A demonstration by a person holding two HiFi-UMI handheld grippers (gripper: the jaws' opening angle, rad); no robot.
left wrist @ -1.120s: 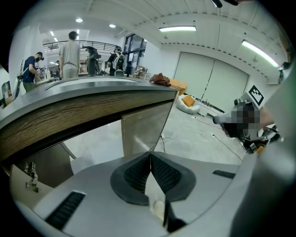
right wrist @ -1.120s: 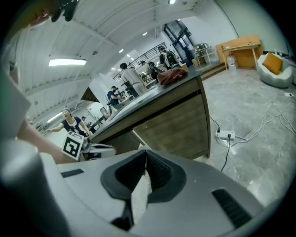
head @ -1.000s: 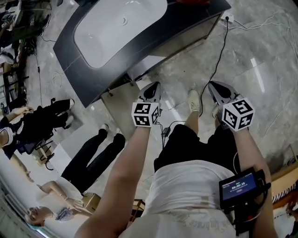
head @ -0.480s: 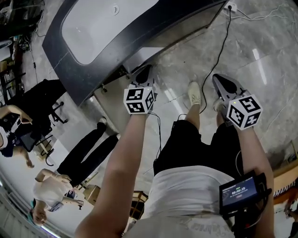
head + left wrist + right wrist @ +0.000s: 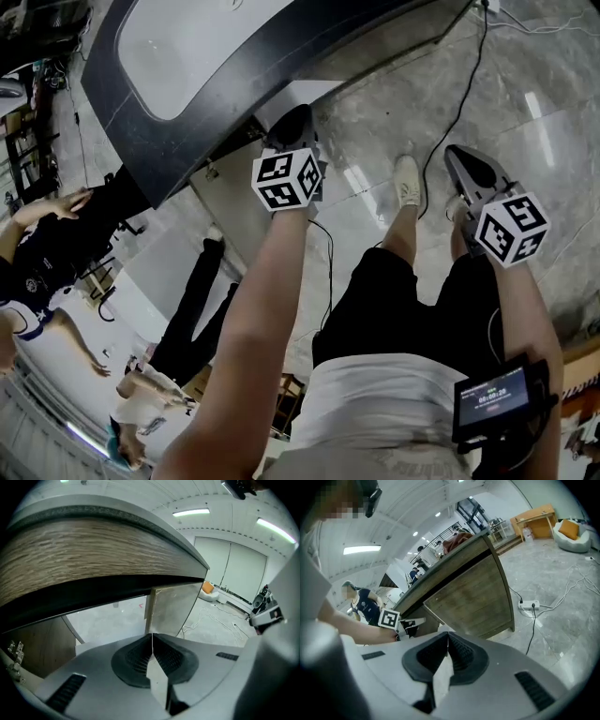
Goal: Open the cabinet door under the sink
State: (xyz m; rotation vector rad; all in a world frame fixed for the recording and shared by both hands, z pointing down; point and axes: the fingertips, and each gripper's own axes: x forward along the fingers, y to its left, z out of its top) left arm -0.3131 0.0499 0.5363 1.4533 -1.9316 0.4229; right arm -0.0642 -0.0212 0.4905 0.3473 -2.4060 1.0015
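Observation:
The sink vanity has a dark countertop (image 5: 187, 141) and a white basin (image 5: 187, 37). My left gripper (image 5: 292, 120) is shut with nothing in it, its tip right under the counter's front edge. In the left gripper view the shut gripper (image 5: 152, 635) faces a wood-grain front panel (image 5: 84, 555) with a dark gap and an open space below it. A grey upright panel (image 5: 171, 609) stands just ahead, and a wooden panel with metal hinges (image 5: 14, 651) is at the lower left. My right gripper (image 5: 464, 155) hangs shut and empty over the floor; the right gripper (image 5: 448, 634) faces a closed wooden cabinet door (image 5: 471, 597).
A black cable (image 5: 469, 75) runs across the marble floor to a white power strip (image 5: 528, 604). My shoe (image 5: 407, 181) is between the grippers. People stand left of the vanity (image 5: 47, 244). A beige flat panel (image 5: 234, 211) lies below the counter's left end.
My left gripper has moved forward and down, up to the underside of the counter's edge. The right gripper has sunk slightly. Both stay shut.

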